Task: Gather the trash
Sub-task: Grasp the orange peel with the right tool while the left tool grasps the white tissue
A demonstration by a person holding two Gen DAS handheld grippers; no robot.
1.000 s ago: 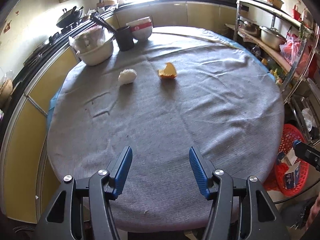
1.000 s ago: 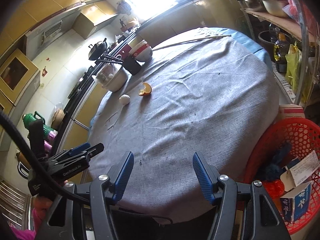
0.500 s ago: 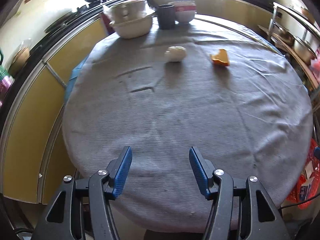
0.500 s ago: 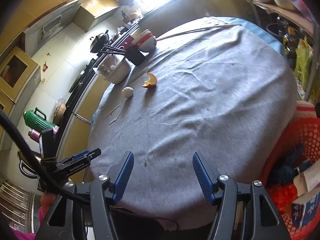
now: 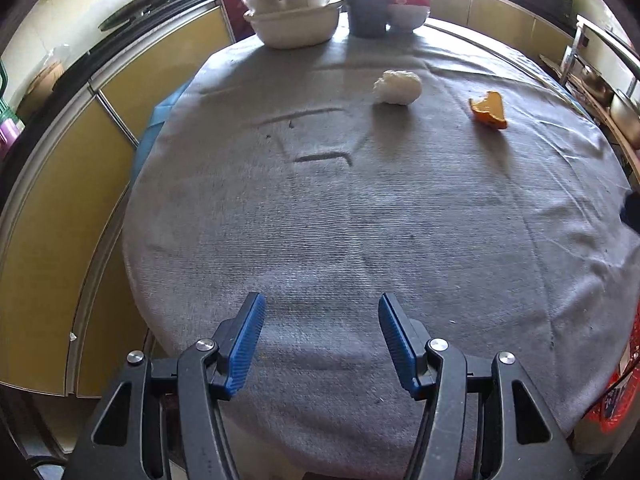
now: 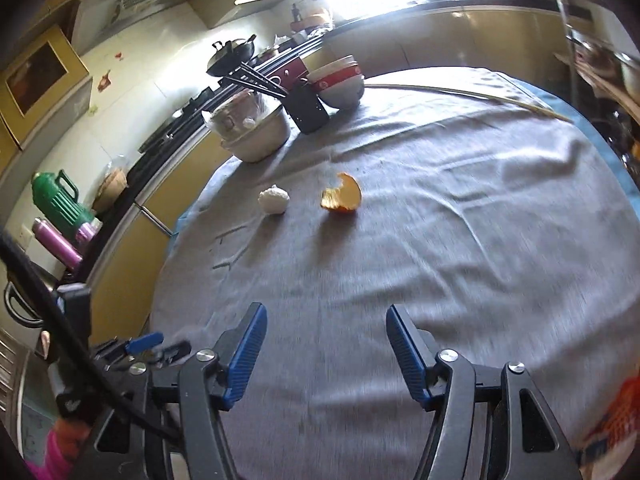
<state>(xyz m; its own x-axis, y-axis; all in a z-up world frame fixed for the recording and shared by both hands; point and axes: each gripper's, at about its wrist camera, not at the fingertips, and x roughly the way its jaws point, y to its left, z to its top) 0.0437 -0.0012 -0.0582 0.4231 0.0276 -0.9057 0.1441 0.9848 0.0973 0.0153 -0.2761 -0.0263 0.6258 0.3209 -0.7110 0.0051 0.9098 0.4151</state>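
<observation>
Both tongs hang over the near edge of the table (image 5: 460,240), and each pair stands apart with only grey cloth between the pads. The right tongs (image 6: 324,350) have just been opening a little wider, with nothing between them. The left tongs (image 5: 320,344) hold nothing either.

The 2 bits of trash lie well ahead of both tongs, near the far side. The tissue (image 5: 398,87) sits ahead and slightly right of the left tongs; from the right tongs it is ahead and to the left (image 6: 273,199). The peel (image 5: 488,111) lies further right of the left tongs, and almost straight ahead of the right tongs (image 6: 342,196). The 2 are close together but not touching.

Risks, as I judge them:
- The peel is a thin curved shell, so pads closing on its rim may flip it or skid it across the cloth
- The tissue is soft and light, and a shallow pinch could push it away
- Pads driven down too hard may snag the loose cloth and drag it, shifting the bowls (image 5: 294,26) and cup (image 5: 367,14) just behind the trash
- Both tongs reaching together could crowd each other, since the targets sit so near
</observation>
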